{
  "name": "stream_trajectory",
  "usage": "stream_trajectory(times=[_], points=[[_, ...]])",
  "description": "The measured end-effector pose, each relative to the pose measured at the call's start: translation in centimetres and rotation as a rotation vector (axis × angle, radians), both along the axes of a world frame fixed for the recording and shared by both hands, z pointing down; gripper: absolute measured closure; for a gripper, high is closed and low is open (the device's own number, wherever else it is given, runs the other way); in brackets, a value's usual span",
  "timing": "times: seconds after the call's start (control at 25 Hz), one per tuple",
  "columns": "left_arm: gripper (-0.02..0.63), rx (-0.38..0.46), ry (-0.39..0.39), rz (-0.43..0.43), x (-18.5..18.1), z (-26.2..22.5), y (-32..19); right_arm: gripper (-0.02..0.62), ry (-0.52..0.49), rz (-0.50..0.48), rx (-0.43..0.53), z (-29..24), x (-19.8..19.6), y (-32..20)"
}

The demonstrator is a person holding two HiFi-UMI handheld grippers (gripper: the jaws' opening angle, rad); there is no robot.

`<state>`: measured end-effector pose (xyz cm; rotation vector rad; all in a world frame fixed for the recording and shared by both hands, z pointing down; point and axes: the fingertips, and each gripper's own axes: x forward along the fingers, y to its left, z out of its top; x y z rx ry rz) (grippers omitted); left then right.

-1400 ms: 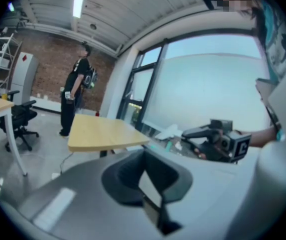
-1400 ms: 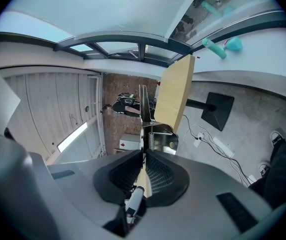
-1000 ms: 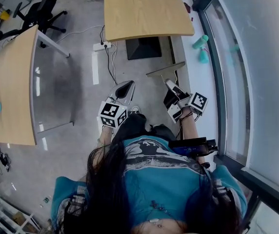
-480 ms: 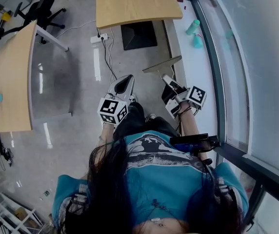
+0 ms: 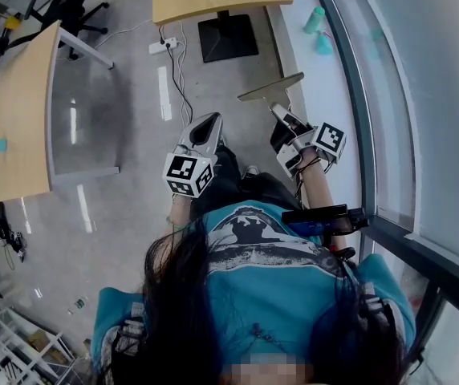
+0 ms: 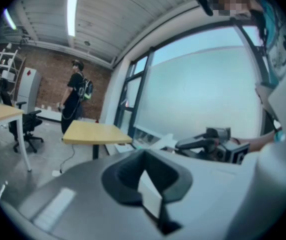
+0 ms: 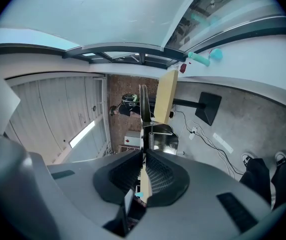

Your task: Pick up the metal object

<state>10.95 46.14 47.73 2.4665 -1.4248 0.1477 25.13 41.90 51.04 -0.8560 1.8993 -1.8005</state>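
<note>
Holding the metal object (image 5: 271,93) aloft at upper centre-right of the head view, well above the floor (image 5: 221,103). Clamping its thin plate edge-on between the pads of the right tool (image 7: 144,156), with the spring (image 7: 151,140) showing just past them. Hanging the left tool (image 5: 207,123) at centre, jaws slightly apart on nothing. Judging the grasp and lift as done. Needing next only a steady squeeze, keeping the plate from pivoting.
</note>
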Motion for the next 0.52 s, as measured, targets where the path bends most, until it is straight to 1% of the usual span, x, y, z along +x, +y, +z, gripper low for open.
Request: stream_trajectory(times=[0.24, 0.4, 0.52], points=[[0.603, 0.016, -0.013, -0.004, 0.5, -0.3, 0.9, 0.557, -0.014, -0.010, 0.026, -0.5, 0.2, 0.8], [0.603, 0.020, -0.013, -0.004, 0.6, -0.5, 1.4, 0.557, -0.025, -0.017, 0.021, -0.4, 0.0, 1.3], [0.603, 0.025, -0.012, -0.005, 0.7, -0.6, 1.9, 0.557, -0.011, -0.022, 0.015, -0.4, 0.0, 1.8]])
